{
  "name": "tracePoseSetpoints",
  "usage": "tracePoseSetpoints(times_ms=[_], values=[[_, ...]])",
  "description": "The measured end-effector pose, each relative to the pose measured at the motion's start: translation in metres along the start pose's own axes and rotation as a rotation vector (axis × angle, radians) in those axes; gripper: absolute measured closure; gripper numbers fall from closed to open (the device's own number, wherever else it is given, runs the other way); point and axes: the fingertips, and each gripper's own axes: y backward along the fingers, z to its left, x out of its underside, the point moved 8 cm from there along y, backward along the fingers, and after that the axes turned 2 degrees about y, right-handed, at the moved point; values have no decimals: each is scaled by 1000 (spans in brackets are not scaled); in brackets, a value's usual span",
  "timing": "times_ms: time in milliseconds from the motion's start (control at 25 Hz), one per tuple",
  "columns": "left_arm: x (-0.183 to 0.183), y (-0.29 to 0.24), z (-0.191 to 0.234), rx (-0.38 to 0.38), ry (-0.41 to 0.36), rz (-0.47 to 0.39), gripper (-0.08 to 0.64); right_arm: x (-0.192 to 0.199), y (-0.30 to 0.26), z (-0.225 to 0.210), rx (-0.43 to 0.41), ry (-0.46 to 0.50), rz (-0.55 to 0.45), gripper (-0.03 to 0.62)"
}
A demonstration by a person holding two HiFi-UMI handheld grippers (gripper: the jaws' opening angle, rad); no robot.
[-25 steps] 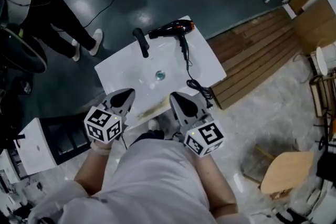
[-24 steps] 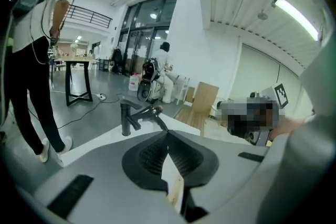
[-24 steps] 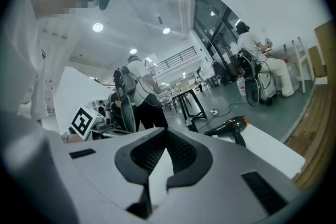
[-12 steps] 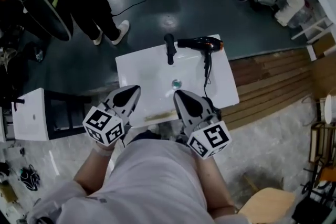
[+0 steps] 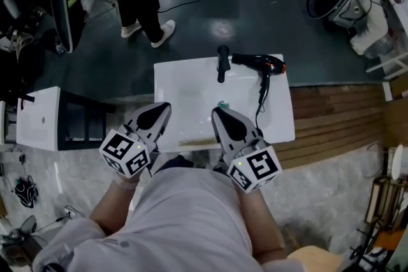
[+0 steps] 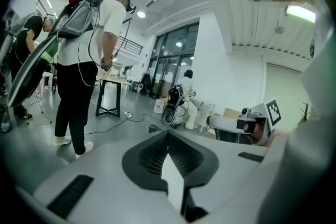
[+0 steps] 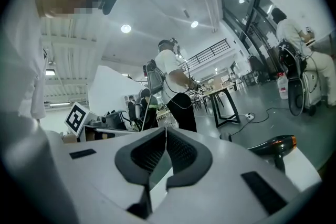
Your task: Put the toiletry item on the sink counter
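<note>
The left gripper [image 5: 163,107] and right gripper [image 5: 215,113] are shut tight and hold nothing.
They hang by the front edge of the white sink counter [image 5: 185,95], likely because the black hair dryer with an orange tip [image 5: 258,63] already lies at its back, beside the black tap [image 5: 222,62]. No brand can be read; the cubes [image 5: 125,151] show only square black-and-white marks.
</note>
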Motion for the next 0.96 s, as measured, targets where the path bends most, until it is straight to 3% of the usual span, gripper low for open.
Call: tracePoseSetpoints(times_ms=[960], values=[[9, 6, -6, -26, -2, 14, 543, 8, 1, -4, -5, -10, 3, 568]])
